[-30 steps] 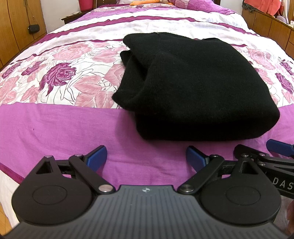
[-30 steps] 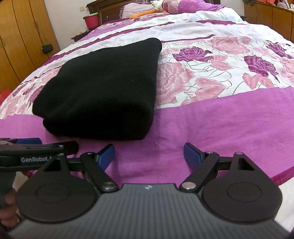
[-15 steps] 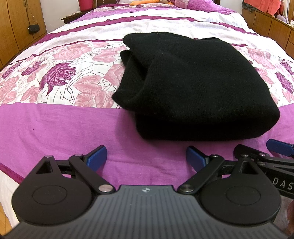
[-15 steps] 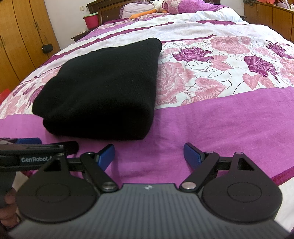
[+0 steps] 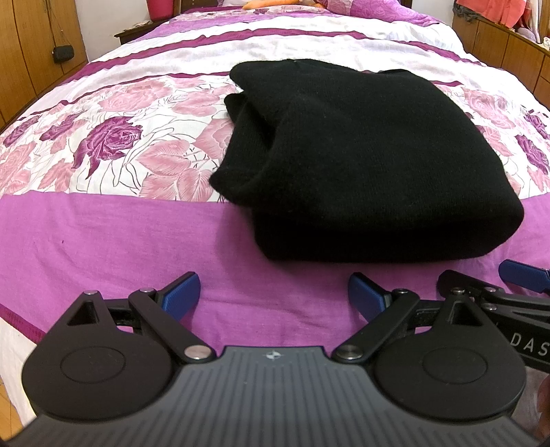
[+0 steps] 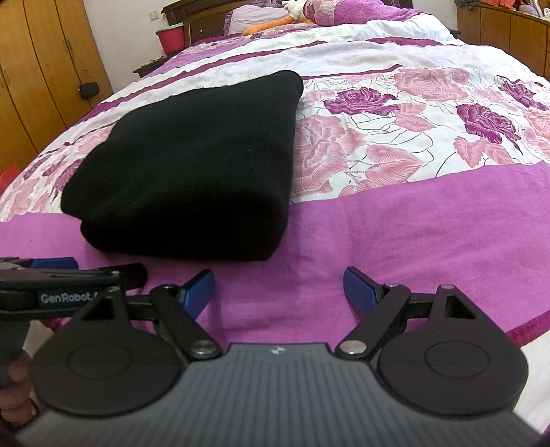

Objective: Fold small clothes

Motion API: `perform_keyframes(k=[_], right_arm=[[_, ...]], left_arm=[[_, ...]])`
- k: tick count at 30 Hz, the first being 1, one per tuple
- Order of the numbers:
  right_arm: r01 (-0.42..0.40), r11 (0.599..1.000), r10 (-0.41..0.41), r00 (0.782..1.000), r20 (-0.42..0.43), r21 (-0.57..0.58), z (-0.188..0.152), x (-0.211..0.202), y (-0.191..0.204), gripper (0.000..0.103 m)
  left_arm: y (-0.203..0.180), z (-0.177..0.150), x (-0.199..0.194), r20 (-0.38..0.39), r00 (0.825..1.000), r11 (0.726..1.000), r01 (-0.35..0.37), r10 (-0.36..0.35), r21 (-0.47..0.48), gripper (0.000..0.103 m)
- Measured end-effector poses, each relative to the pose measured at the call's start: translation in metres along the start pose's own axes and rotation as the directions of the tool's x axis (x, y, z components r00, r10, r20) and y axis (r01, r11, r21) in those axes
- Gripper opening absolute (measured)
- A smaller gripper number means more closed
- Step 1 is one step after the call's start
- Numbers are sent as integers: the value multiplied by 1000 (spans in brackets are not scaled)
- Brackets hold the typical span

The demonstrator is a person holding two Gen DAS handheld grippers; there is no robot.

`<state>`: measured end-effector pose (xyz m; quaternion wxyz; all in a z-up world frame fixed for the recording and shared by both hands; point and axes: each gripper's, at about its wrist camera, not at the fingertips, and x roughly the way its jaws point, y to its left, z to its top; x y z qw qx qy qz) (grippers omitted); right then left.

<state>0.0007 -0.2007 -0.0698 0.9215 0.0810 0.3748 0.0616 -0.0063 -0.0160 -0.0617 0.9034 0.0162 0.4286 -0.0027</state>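
A black knit garment (image 5: 371,154) lies folded into a thick rectangle on the bed; it also shows in the right wrist view (image 6: 202,165). My left gripper (image 5: 274,294) is open and empty, held just short of the garment's near edge over the purple band of the bedspread. My right gripper (image 6: 279,287) is open and empty, beside the left one and short of the garment's near right corner. Each gripper shows at the edge of the other's view: the right one (image 5: 495,295) and the left one (image 6: 68,275).
The floral purple and white bedspread (image 5: 113,144) covers the bed. Wooden wardrobes (image 6: 37,79) stand on the left, a wooden unit (image 5: 508,44) on the right. A pink bucket (image 6: 171,37) and pillows (image 6: 330,10) are at the bed's head.
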Motion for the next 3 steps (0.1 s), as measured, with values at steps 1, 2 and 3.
perform_keyframes(k=[1,2,3], right_arm=[[0,1000,0,1000,0,0,0,0,0,84],[0,1000,0,1000,0,0,0,0,0,84],[1,1000,-1,1000,0,-1,0,0,0,84]], left_arm=[[0,0,0,0,1000,1000,0,0,1,96],[0,-1,0,0,1000,1000,-1,1,2,96],[0,-1,0,0,1000,1000,0,0,2,96]])
